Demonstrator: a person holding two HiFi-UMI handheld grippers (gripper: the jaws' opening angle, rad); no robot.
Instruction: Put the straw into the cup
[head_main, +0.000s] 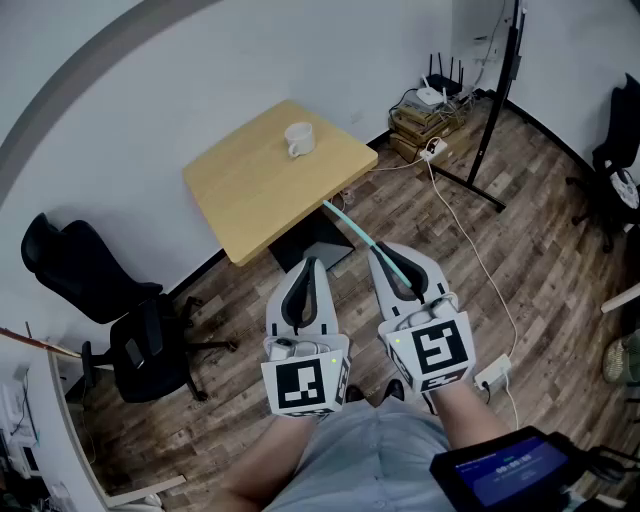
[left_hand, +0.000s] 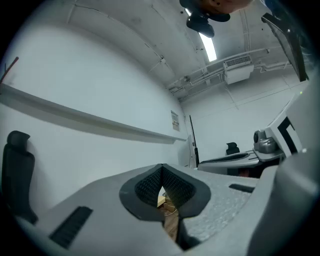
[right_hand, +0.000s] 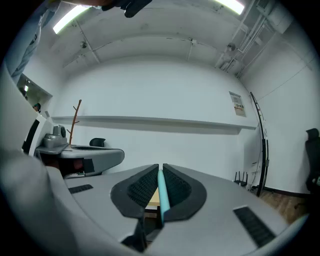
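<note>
A white cup stands on a small wooden table far ahead in the head view. My right gripper is shut on a light teal straw, which sticks out forward toward the table's near corner. In the right gripper view the straw runs between the dark ribbed pads. My left gripper is held beside the right one, shut with nothing between its jaws. Both grippers are well short of the table, over the wood floor.
A black office chair stands at the left. A lamp stand's pole and base, cables and a power strip lie on the floor at the right. Stacked boxes with a router sit by the far wall. A device screen is at the bottom right.
</note>
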